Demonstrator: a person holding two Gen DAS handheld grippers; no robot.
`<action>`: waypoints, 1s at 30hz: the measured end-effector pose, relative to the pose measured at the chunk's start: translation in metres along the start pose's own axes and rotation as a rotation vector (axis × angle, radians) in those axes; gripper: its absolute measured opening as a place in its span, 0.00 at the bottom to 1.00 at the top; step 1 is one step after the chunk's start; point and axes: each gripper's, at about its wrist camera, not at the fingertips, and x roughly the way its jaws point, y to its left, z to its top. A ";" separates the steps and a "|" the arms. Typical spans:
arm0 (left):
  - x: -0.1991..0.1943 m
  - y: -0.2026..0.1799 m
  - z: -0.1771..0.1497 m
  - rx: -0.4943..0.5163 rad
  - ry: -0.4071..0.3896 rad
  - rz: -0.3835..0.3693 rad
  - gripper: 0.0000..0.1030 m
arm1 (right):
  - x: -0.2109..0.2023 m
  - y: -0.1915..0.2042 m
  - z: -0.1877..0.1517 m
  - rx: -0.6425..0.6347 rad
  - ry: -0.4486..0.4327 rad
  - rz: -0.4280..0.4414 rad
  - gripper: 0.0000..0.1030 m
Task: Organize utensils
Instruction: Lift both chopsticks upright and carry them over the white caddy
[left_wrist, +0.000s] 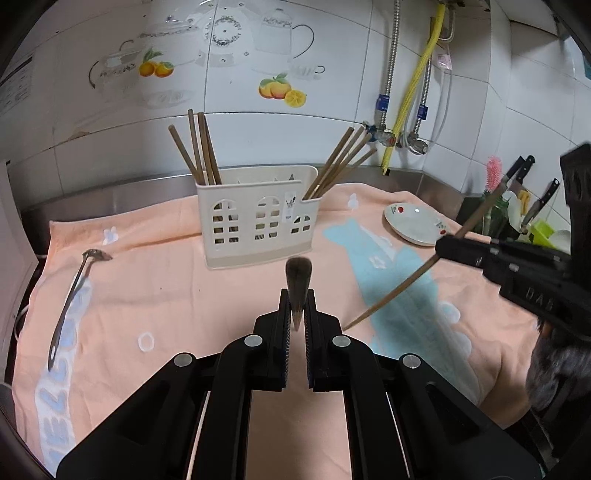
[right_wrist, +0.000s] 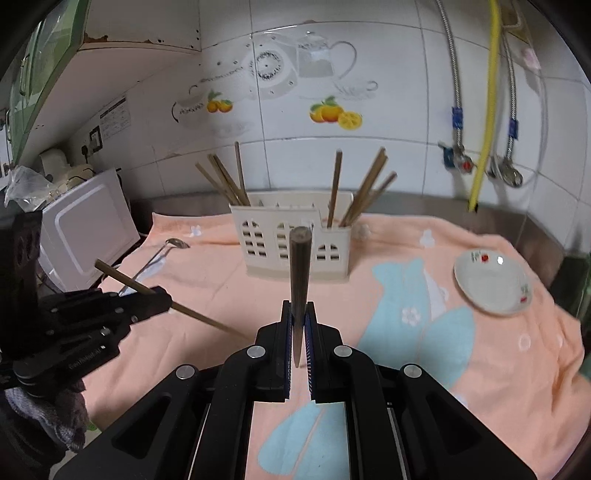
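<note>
A cream utensil holder (left_wrist: 258, 218) stands on the peach towel (left_wrist: 177, 295), with several wooden chopsticks in its left and right ends; it also shows in the right wrist view (right_wrist: 295, 243). My left gripper (left_wrist: 297, 299) is shut on a wooden chopstick (left_wrist: 297, 284) that points at the holder. My right gripper (right_wrist: 298, 314) is shut on another chopstick (right_wrist: 300, 269), also seen from the left wrist view (left_wrist: 402, 288). Both are held above the towel in front of the holder. A metal spoon (left_wrist: 70, 295) lies on the towel at the left.
A white saucer (right_wrist: 493, 282) sits on the towel at the right. A white appliance (right_wrist: 85, 225) stands left of the towel. Knives in a block (left_wrist: 532, 195) and dishes are at the far right. Pipes and valves (left_wrist: 402, 140) run down the tiled wall behind.
</note>
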 end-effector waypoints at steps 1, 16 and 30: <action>0.001 0.001 0.003 0.002 0.000 0.000 0.06 | 0.000 -0.001 0.007 -0.005 -0.003 0.003 0.06; -0.011 0.013 0.107 0.058 -0.130 0.052 0.06 | 0.004 -0.026 0.104 -0.042 -0.056 -0.032 0.06; 0.021 0.029 0.180 0.086 -0.166 0.168 0.06 | 0.026 -0.044 0.170 -0.032 -0.108 -0.069 0.06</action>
